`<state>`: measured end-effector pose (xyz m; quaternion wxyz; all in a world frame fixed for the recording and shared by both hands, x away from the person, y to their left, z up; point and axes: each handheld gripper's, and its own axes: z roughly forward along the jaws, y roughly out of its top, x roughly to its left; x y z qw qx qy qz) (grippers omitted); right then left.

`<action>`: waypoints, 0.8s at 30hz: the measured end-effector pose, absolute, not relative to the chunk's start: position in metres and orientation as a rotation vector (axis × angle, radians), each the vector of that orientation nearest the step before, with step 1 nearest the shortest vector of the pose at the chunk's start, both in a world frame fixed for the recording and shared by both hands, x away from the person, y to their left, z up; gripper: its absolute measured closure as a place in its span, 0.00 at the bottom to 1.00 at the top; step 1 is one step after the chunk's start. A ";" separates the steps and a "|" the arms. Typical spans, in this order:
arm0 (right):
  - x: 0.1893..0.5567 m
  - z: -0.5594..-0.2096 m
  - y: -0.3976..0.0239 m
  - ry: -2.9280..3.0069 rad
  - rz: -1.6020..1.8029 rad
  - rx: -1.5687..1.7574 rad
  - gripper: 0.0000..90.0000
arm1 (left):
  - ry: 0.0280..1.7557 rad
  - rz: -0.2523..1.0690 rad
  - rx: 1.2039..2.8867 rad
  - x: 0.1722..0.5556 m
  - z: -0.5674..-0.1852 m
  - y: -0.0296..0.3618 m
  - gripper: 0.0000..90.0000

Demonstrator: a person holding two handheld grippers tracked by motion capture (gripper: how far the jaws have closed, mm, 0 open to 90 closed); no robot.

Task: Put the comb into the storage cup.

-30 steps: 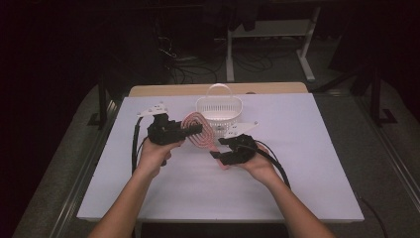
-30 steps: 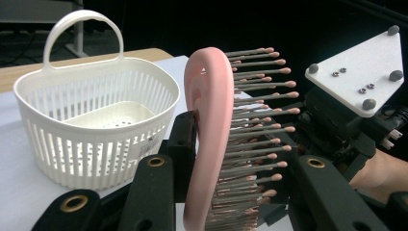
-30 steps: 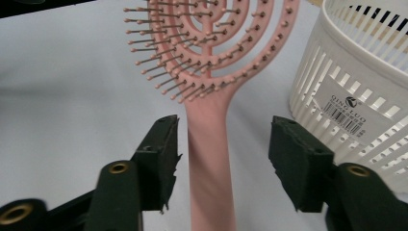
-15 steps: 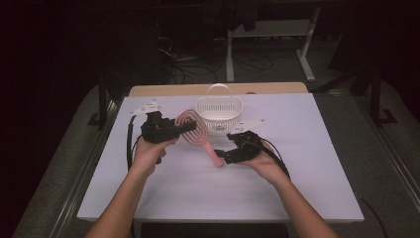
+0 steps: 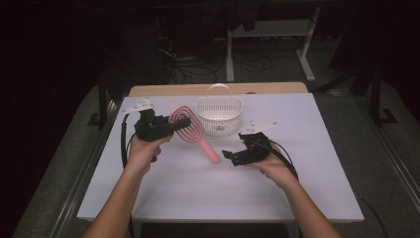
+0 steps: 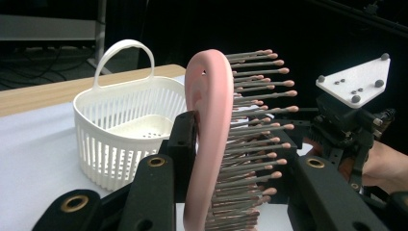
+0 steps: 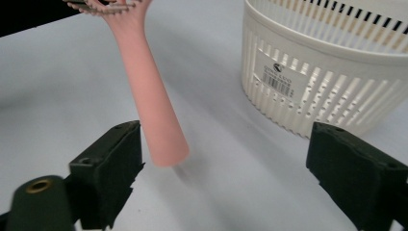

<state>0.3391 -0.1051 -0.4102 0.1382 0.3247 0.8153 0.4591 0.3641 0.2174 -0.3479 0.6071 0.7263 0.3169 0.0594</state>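
A: Starting with the container. A white slatted basket (image 5: 219, 116) with a hoop handle is sitting toward the back of the white table (image 5: 307, 198). The left gripper view is looking over its rim: the perforated floor that shows is bare, though the near part of the inside is hidden by the wall.

B: And the hairbrush?

A: The pink hairbrush (image 5: 190, 131) is hanging above the table just in front of the basket, head up at the left, handle slanting down toward the middle of the table. The left gripper (image 5: 174, 124) is clamping its jaws on the brush head. In the left gripper view one pad is pressing flat against the pink back and the bristle tips are pointing toward the other jaw.

B: The right one?

A: The right gripper (image 5: 227, 155) is sitting just beside the handle end, jaws standing wide apart with nothing pinched; they have just been opening. In the right gripper view the handle tip is hanging near the left jaw, apart from it, and casting a shadow on the table.

B: Anything one view is adding?

A: The right gripper view is showing a barcode label (image 7: 275, 75) on the basket wall. The left gripper view is showing the grey bristles with pink tips.
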 end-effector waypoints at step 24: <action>0.311 -0.435 -0.162 2.301 1.348 1.034 0.01 | 0.754 0.160 1.646 0.364 -0.342 0.231 0.73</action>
